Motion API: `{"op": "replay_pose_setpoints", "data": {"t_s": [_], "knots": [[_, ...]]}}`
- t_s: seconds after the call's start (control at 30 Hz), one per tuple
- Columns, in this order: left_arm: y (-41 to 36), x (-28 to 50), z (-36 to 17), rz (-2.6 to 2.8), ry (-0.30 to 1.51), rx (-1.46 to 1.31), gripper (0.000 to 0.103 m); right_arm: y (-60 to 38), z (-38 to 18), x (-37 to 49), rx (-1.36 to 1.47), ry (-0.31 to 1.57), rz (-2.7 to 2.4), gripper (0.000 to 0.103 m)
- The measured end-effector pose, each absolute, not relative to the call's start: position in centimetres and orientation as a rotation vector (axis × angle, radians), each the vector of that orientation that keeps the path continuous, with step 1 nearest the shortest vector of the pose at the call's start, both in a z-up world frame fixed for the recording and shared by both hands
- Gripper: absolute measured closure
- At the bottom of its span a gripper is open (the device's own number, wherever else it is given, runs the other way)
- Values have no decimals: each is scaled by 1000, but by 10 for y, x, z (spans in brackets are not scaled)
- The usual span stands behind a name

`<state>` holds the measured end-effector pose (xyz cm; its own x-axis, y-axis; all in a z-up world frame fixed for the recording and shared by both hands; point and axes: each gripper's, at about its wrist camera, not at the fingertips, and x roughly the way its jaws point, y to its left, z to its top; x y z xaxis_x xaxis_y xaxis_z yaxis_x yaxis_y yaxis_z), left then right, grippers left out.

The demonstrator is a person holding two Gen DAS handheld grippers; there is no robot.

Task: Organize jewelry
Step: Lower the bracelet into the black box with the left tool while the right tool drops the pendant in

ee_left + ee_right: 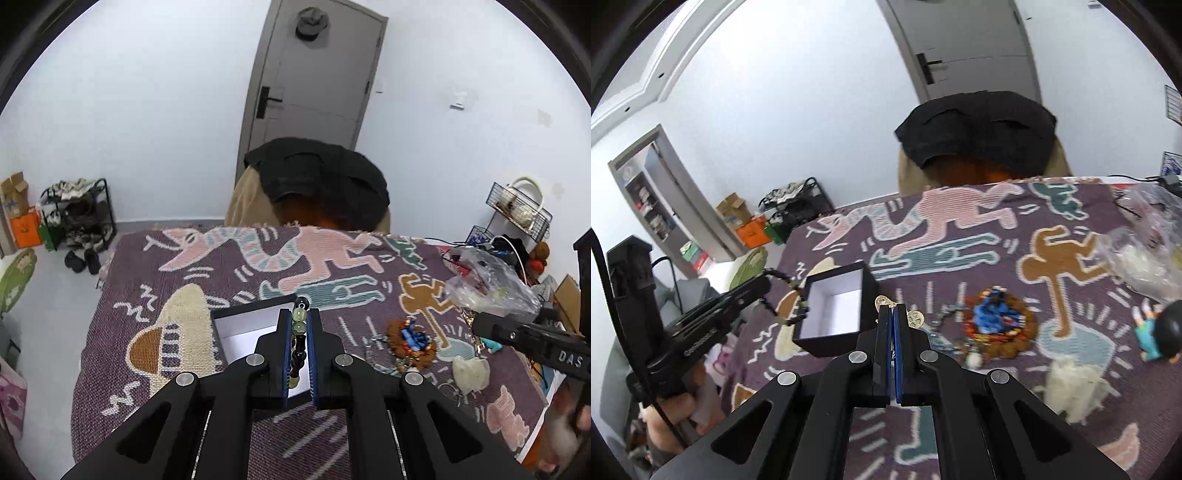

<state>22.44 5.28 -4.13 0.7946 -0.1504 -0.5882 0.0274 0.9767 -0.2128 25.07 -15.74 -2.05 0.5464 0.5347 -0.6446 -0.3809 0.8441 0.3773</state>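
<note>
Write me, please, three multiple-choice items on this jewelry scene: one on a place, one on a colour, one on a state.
1. Where is the black box?
A on the patterned blanket
B on the shoe rack
C on the floor

2. What colour is the box's inside?
A red
B white
C green

3. What does the left gripper hold?
A nothing
B a plastic bag
C a beaded bracelet

Answers:
1 A, blanket shows on all sides of it.
2 B, its open interior shows white.
3 C, beads sit clamped between its fingers.
</note>
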Motion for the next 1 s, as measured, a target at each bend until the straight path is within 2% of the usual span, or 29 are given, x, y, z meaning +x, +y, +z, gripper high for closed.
{"op": "replay_pose_setpoints", "data": {"t_s": [0.47, 0.53, 0.6, 0.67, 1.0], "knots": [[85, 264, -77, -74, 779, -320, 93, -101, -48, 282, 198, 896, 617, 101], [90, 261, -79, -66, 784, -325, 77, -95, -51, 286, 198, 900, 633, 101], [97, 255, -78, -53, 768, -334, 32, -88, -53, 288, 198, 906, 647, 101], [105, 245, -73, -39, 723, -354, 16, -81, -55, 290, 196, 911, 660, 101], [140, 207, -53, 89, 668, -364, 14, -44, -60, 302, 191, 928, 710, 101]]}}
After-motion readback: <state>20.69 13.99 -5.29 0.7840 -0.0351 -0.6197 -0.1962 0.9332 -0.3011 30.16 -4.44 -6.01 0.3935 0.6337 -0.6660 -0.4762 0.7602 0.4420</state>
